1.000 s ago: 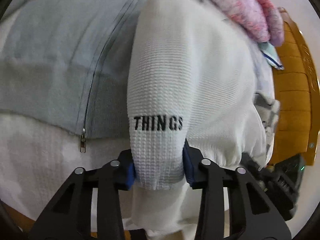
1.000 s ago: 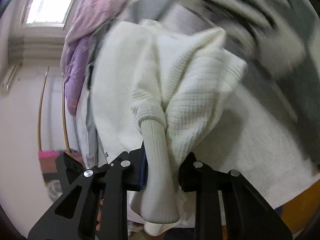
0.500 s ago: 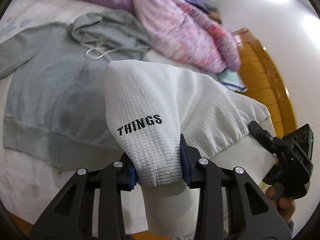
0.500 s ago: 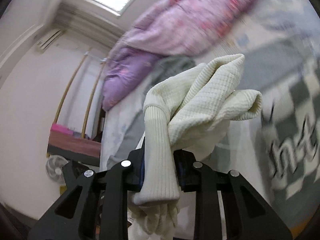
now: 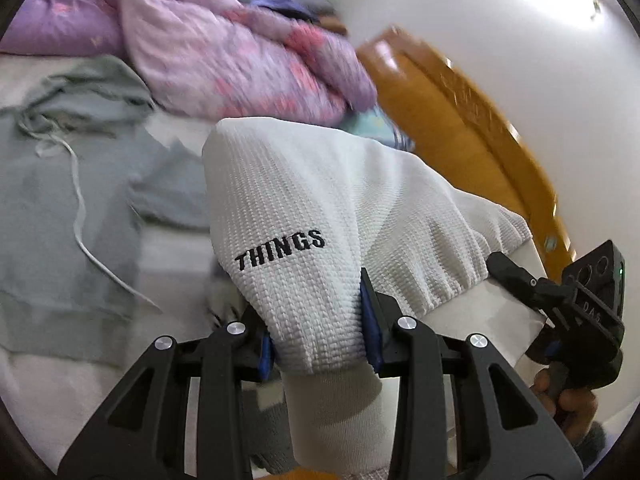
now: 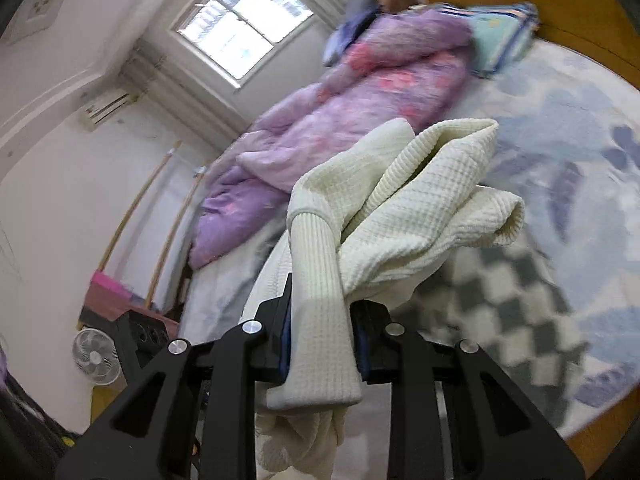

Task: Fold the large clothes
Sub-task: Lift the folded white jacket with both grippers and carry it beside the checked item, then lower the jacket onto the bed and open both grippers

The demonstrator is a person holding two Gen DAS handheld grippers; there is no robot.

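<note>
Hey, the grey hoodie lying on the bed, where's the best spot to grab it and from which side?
Judging by its pose, take the grey hoodie by its ribbed bottom hem, coming in from the near bed edge. It lies flat with the hood away, toward the purple quilt, so the hem is the closest straight edge. Both grippers are busy first: left gripper and right gripper clamp the white sweater.

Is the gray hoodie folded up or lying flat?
Lying flat: the gray hoodie is spread open on the bed, hood and drawstring showing.
</note>
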